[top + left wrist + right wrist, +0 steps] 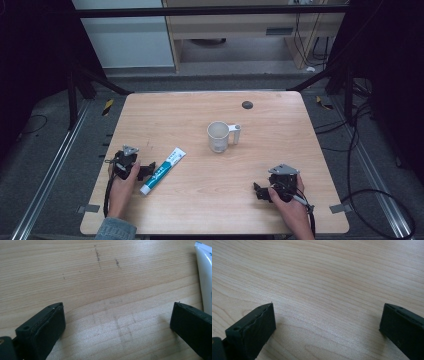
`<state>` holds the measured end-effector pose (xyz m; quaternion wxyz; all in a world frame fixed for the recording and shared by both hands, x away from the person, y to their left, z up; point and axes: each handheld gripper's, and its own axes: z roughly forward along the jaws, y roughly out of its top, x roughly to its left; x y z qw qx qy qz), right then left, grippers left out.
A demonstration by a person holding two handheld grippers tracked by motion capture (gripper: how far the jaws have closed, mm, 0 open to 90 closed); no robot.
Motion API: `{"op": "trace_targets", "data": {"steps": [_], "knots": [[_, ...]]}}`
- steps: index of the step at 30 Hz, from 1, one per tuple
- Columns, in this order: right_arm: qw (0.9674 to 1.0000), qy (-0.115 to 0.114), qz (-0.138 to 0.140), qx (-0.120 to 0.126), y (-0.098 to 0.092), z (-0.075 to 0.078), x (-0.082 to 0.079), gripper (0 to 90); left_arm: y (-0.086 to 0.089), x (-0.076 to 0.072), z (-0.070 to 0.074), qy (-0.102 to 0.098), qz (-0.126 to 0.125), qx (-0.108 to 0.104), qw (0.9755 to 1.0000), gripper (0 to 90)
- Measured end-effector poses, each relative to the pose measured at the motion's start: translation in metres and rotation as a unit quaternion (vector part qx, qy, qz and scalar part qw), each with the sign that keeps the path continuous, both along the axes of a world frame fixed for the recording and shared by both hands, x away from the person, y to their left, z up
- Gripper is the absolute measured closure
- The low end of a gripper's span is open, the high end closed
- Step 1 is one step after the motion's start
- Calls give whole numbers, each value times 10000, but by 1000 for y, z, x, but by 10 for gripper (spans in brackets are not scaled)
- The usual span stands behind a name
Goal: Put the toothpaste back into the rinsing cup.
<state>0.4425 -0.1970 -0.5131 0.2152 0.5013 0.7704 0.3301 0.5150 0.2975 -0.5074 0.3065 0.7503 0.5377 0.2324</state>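
A white and teal toothpaste tube (162, 171) lies slanted on the wooden table (200, 210), left of centre. My left gripper (136, 167) rests on the table just left of the tube, held by a hand. In the left gripper view its jaws (118, 307) stand wide open over bare wood, and the tube (203, 277) lies outside the right jaw. A white mug (218, 136) stands upright near the middle, handle to the right. My right gripper (270, 187) sits near the front right, its jaws (328, 306) open with nothing between them.
A small dark round disc (247, 104) sits flush in the table near its far edge. Black frame legs and cables run along the floor on both sides. Cabinets stand beyond the table's far edge.
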Motion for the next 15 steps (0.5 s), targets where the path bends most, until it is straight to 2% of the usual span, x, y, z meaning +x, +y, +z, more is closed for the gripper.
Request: {"op": "trace_targets", "data": {"steps": [5, 7, 11, 15], "knots": [[10000, 0, 8, 4, 0, 0, 0, 4, 4, -1, 0, -31, 19, -22, 10000, 0], [10000, -2, 2, -10, 0, 0, 0, 4, 8, -2, 1, -81, 73, -43, 9999, 38], [10000, 2, 8, 5, 0, 0, 0, 4, 19, -7, 13, -359, 294, -213, 9987, 39], [10000, -1, 3, -10, 0, 0, 0, 4, 25, -15, 24, -403, 289, -235, 9985, 34]]}}
